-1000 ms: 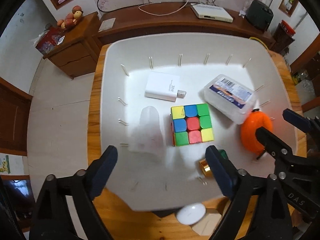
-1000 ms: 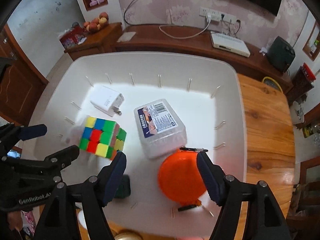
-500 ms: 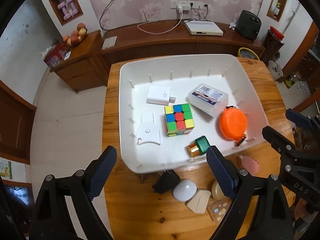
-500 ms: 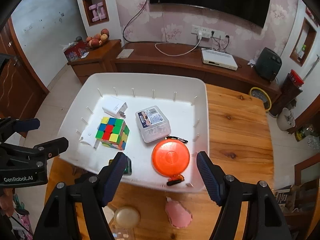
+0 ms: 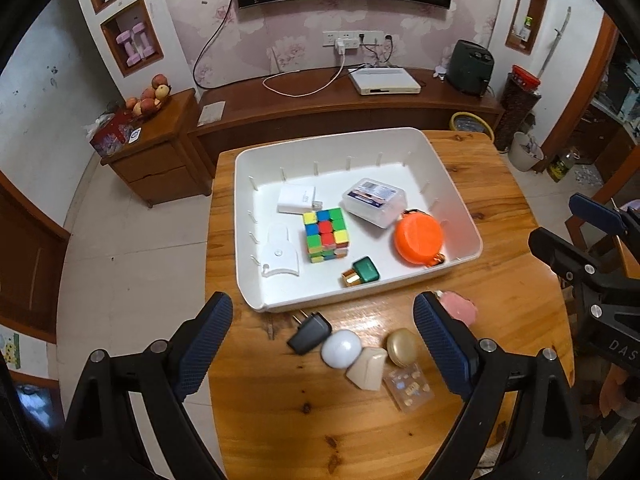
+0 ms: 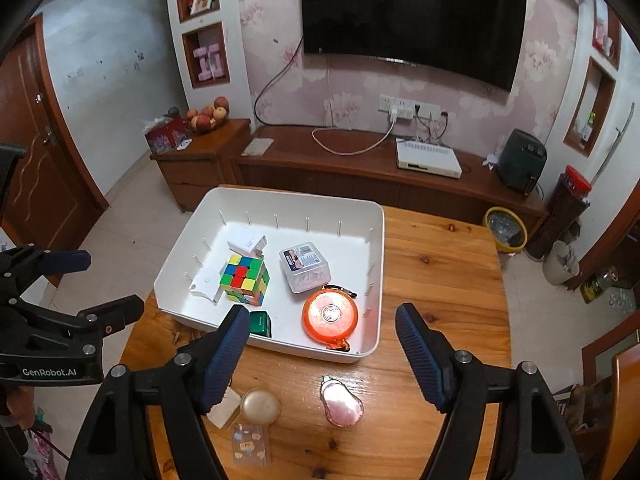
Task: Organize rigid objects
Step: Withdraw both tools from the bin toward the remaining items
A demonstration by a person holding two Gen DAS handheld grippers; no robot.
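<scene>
Six things lie inside the white tray at mid-frame on the wooden bench: a white charger, a colour cube, a clear box, an orange tape measure, a green case and a white holder. Below the tray sit a black plug, a white puck, a gold compact and a pink piece. Left claw and right claw both hang spread apart, holding nothing.
</scene>
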